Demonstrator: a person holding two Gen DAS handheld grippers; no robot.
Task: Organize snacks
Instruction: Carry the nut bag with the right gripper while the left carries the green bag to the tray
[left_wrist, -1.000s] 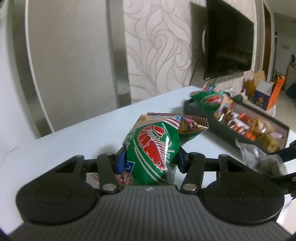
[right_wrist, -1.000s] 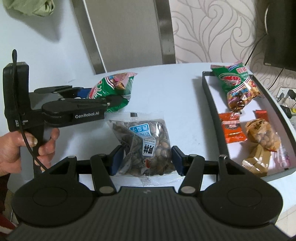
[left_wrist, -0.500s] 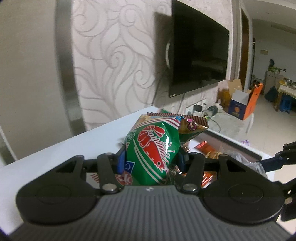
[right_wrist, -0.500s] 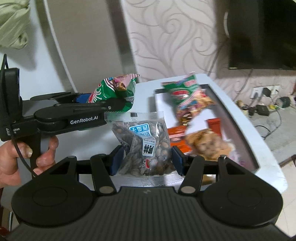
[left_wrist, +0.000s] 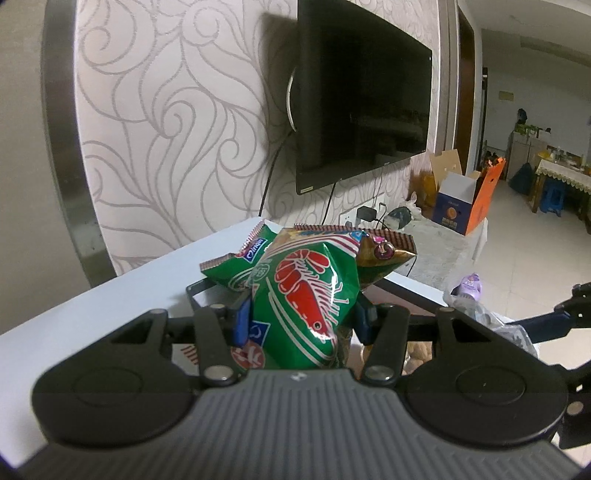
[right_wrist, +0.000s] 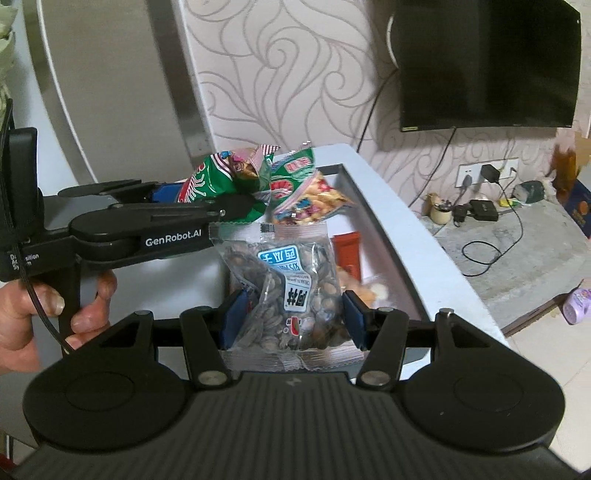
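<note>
Carrying two packs at once, we risk a collision: our left gripper (right_wrist: 236, 206), clamped on the green shrimp-chip bag (left_wrist: 306, 295), hangs just beside the right gripper (right_wrist: 288, 317), which pinches the clear seed packet (right_wrist: 284, 288) by its lower half. Both bags are slick and puffy, so a bump could slip one short of the tray (right_wrist: 373, 218). Both grippers tilt downward over the tray's near end, the left hand (right_wrist: 37, 317) wrapped round its handle.

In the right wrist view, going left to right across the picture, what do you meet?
Person's hand on the left gripper → green shrimp-snack bag it holds → clear bag of seeds in the right gripper → orange packet → tray's right wall → wall television.
</note>
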